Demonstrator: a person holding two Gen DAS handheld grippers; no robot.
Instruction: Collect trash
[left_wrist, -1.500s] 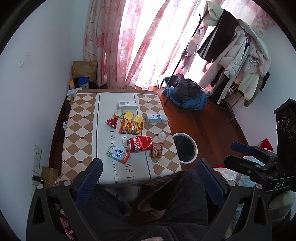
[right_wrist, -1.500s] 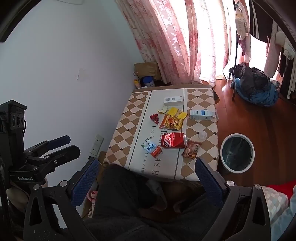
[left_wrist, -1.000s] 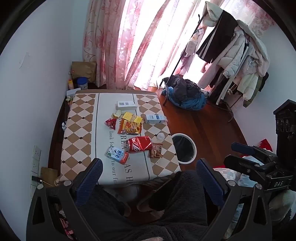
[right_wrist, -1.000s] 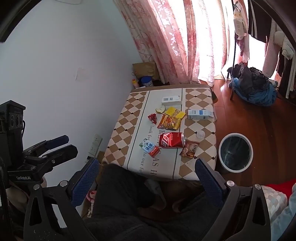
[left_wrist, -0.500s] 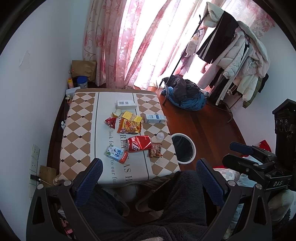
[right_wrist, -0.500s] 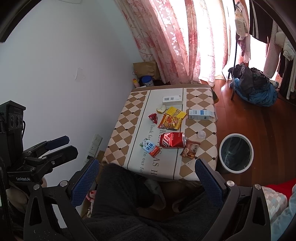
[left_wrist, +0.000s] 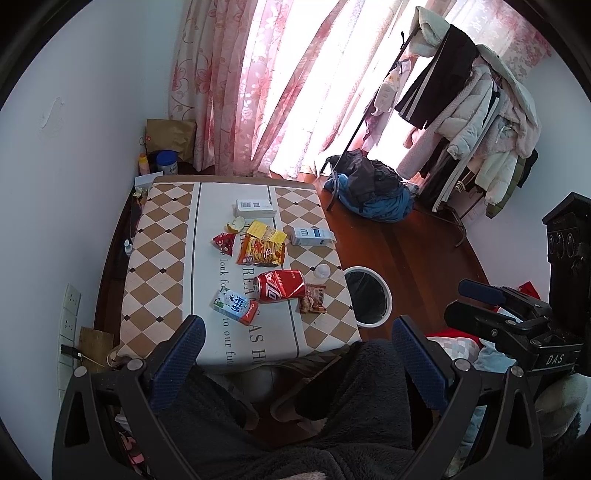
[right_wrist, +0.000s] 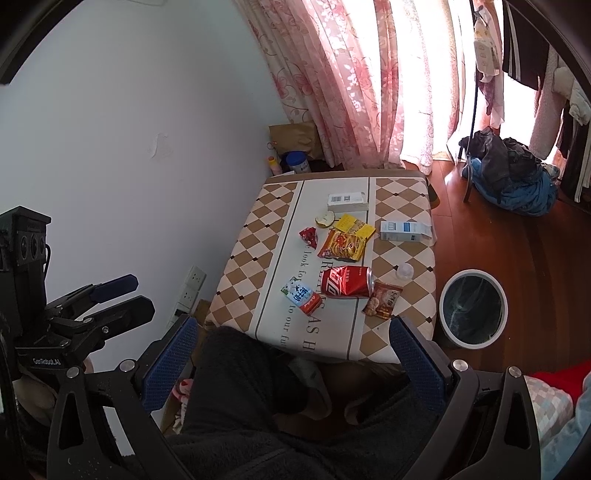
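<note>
Bin (right_wrist: 472, 343) just beside table (right_wrist: 406, 184) edge.

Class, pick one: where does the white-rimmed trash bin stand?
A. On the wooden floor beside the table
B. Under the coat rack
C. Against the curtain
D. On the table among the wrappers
A: the trash bin stands on the wooden floor right beside the table, near the crushed red can.

red can (left_wrist: 280, 290): glossy metal; snack bag (left_wrist: 261, 251): shiny foil; floor (left_wrist: 417, 251): polished wood; tablecloth (left_wrist: 162, 258): matt cloth
</note>
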